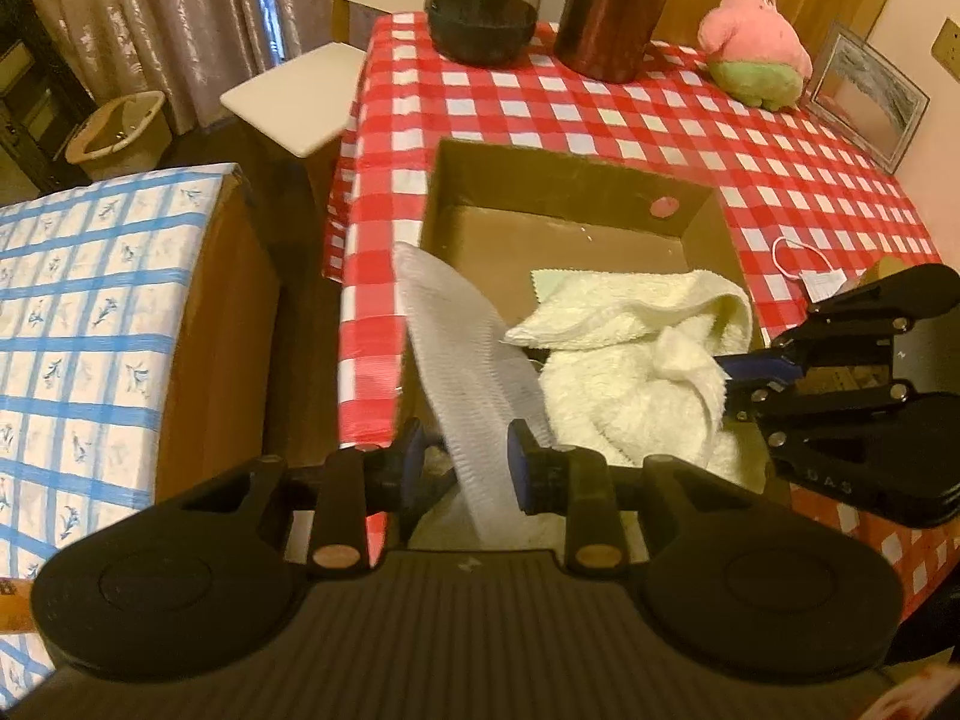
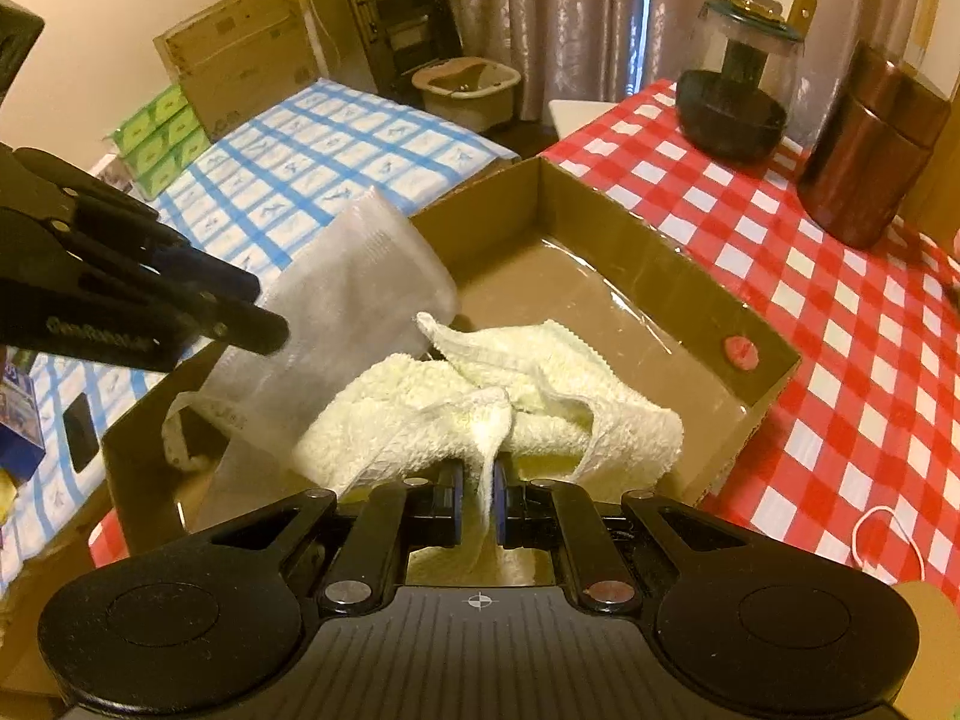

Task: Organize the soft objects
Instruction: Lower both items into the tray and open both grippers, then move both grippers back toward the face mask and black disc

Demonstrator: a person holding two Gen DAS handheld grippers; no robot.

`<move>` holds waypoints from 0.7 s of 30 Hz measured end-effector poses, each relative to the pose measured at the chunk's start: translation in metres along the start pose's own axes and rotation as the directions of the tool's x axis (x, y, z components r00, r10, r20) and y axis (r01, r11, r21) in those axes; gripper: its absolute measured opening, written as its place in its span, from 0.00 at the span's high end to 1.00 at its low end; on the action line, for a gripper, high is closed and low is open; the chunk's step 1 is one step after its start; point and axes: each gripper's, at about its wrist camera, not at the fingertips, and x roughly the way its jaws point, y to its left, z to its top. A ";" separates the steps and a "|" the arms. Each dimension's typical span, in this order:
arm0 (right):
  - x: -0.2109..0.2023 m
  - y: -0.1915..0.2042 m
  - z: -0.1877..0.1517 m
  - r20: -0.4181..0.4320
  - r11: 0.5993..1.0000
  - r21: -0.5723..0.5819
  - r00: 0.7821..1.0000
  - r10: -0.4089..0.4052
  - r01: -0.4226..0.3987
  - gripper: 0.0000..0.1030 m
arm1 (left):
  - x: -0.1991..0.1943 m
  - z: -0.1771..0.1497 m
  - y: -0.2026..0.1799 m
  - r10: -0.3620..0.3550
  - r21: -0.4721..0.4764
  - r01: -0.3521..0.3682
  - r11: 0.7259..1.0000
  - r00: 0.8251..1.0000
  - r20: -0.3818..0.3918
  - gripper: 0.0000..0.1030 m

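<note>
A cardboard box [image 1: 576, 180] [image 2: 654, 228] sits on the red checked tablecloth. A cream towel [image 1: 630, 360] [image 2: 456, 414] lies crumpled inside it. My right gripper [image 2: 478, 501] is shut on a fold of the towel; it also shows in the left wrist view [image 1: 729, 369], coming in from the right. A grey-white mesh cloth [image 1: 462, 360] [image 2: 336, 300] hangs over the box's near-left rim. My left gripper [image 1: 468, 459] has the mesh cloth between its fingers with a gap showing on both sides; it also shows in the right wrist view [image 2: 264, 324].
A pink plush star [image 1: 753, 42], a brown canister [image 1: 612, 6] [image 2: 870, 144], a black bowl [image 1: 483, 24] [image 2: 729, 114] and a framed picture [image 1: 864, 96] stand at the table's back. A face mask [image 1: 810, 270] lies right of the box. A blue checked surface [image 1: 78, 330] [image 2: 336, 138] lies left.
</note>
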 end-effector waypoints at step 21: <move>-0.137 0.025 -0.096 0.244 0.975 0.220 0.969 -0.024 -0.031 0.43 | -0.090 -0.035 -0.036 -0.023 -0.006 0.024 1.000 0.987 0.159 0.68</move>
